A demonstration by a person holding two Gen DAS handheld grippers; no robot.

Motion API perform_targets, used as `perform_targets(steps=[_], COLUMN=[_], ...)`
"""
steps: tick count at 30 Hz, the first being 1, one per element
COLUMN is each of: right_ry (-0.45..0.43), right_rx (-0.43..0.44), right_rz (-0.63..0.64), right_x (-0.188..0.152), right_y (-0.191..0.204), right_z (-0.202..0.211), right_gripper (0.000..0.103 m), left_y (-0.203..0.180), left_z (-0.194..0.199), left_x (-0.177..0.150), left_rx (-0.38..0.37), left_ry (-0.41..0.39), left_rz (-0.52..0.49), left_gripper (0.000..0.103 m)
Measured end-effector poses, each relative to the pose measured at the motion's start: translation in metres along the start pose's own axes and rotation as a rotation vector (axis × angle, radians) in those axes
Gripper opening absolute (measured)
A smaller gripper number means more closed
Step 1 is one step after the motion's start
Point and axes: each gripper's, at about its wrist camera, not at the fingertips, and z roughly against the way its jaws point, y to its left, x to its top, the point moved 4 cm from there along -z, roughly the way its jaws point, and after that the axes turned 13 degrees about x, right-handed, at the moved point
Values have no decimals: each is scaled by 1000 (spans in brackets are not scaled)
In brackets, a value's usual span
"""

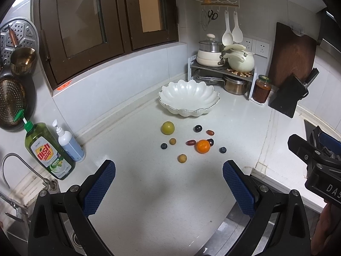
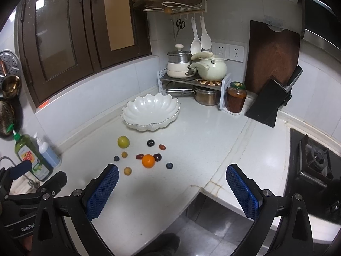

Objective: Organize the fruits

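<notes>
Spread fingers (image 1: pixel 238 188), fruits (image 1: pixel 203 146) beyond, apart

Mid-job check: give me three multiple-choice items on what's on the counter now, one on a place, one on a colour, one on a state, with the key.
1. Where does the white scalloped bowl sit relative to the loose fruit?
A. Behind it, toward the corner
B. In front of it, nearest the claws
C. On the stove

2. What colour is the largest round fruit nearest the bowl?
A. Orange
B. Yellow-green
C. Dark blue

3. How do the left claw and right claw stand?
A. Both shut on fruit
B. One open, one shut
C. Both open, holding nothing

Key:
1 A: the bowl lies beyond the fruit, toward the pot rack.
2 B: the yellow-green fruit sits closest to the bowl; the orange is farther.
3 C: in both wrist views the blue pads are spread wide with only bare counter between.
</notes>
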Motion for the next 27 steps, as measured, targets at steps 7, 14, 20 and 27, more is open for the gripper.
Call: perform_targets(steps=[7, 14, 20, 27], right_ry=[10, 26, 41, 68], right_rx=[-5, -15, -20, -15], right_rz=[-4, 9, 7, 9], right_x=[3, 6, 10, 11], right_y=[-2, -3, -11, -17], right_z=[-8, -20, -33, -56], right_gripper=[102, 102, 102, 102], left_y=[-2, -9, -18, -27], left_z=[-11, -25, -39, -58], left_x=[6, 7, 7, 7], left_rx=[-13, -36, -46, -47], left_ry=[10, 26, 44, 50], left_rz=[-13, -17, -24, -33], left_gripper=[103, 102, 102, 102])
